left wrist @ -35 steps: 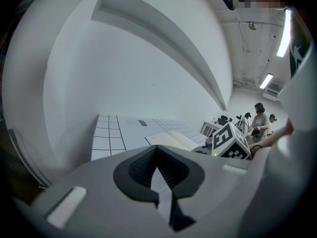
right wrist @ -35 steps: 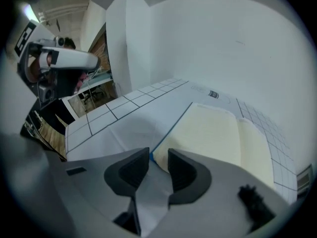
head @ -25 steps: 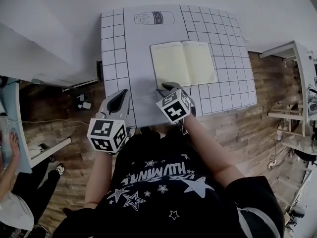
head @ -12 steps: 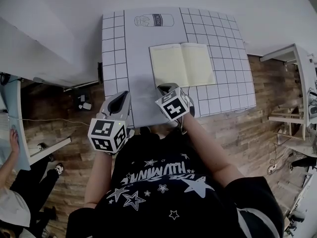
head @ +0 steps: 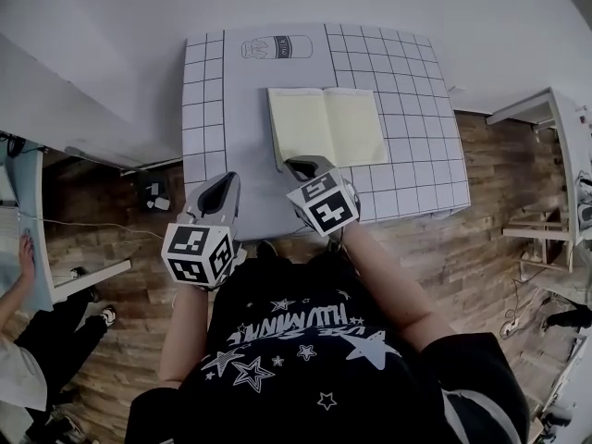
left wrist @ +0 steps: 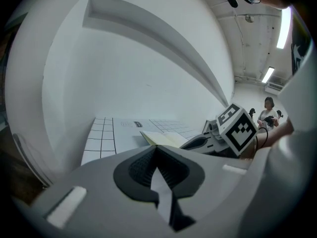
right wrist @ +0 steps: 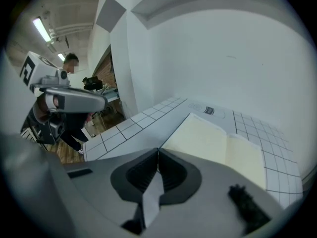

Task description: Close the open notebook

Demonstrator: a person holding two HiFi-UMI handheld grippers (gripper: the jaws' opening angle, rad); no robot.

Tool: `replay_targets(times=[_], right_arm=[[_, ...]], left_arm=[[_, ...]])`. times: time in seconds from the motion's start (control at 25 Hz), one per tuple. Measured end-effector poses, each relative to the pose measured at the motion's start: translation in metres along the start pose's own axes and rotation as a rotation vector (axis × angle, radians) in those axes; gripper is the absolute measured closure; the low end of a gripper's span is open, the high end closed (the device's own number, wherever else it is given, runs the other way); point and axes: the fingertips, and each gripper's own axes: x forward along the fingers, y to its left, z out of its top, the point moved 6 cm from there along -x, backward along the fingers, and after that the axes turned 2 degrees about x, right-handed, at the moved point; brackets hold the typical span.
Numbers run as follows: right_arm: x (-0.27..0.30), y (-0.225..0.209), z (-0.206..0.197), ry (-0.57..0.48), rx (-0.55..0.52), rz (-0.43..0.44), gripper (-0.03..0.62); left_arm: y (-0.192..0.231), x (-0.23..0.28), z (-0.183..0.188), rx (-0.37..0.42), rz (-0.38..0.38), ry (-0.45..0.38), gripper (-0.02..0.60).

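Angling down, right tongs (head: 298, 166) pressed together at open notebook (head: 326, 128) near-left corner; left tongs (head: 222, 182) also together, aside; notebook long axis crosswise.

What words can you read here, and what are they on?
"milk" (tiny, so not certain): label on the bottle drawing printed on the table.
Too warped to read: the big white letters on the shirt.
No words: the notebook pages look blank, and the marker cubes show only square patterns.
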Motion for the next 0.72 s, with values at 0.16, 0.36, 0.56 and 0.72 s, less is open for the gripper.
replay_targets(times=[0.16, 0.36, 0.56, 0.72], right_arm=[[-0.027, -0.013, 0.007, -0.054, 0.01, 0.025, 0.577], [-0.06, -0.037, 0.005, -0.107, 0.022, 0.022, 0.577], [-0.09, -0.068, -0.002, -0.136, 0.022, -0.006, 0.577], [-0.108, -0.095, -0.015, -0.14, 0.032, -0.045, 0.577]], left_arm=[[-0.017, 0.006, 0.007, 0.001, 0.023, -0.007, 0.574], [-0.04, 0.019, 0.017, 0.015, 0.037, -0.027, 0.572], [-0.07, 0.035, 0.025, 0.032, 0.039, -0.045, 0.572], [-0.093, 0.045, 0.026, 0.036, 0.041, -0.044, 0.572]])
